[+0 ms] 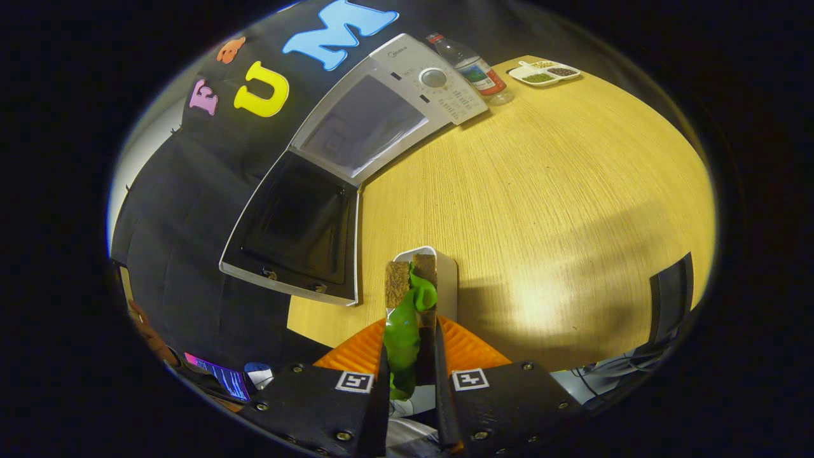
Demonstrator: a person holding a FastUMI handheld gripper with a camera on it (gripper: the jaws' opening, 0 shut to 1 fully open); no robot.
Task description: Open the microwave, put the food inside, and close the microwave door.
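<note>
Your gripper (410,331) was closed down to a narrow gap, its two fingers pressing from either side on the food (407,318): a green leafy piece with brown, bread-like slabs at its far end. That food sat against a white container (445,280) whose rim rose just past the fingertips, so the load was held up off the wooden table (540,191) and not resting on it.

You had the gripper pointed across the table toward the microwave (388,114), which stood well beyond the fingers and to their left, against the booth's black wall. Its door (296,229) hung wide open, swung out toward you, with the dark inner panel facing up. The cavity window looked pale and glossy. A small brand mark sat at the top of the control panel above the round dial (434,77), but it was too small to make out with confidence; the button legends below were equally unreadable.

Beside the microwave stood a bottle (474,67) with a red cap and a printed label, and further along the table lay a white divided tray (545,73) holding dark and green fillings. Both sat well apart from your gripper.
</note>
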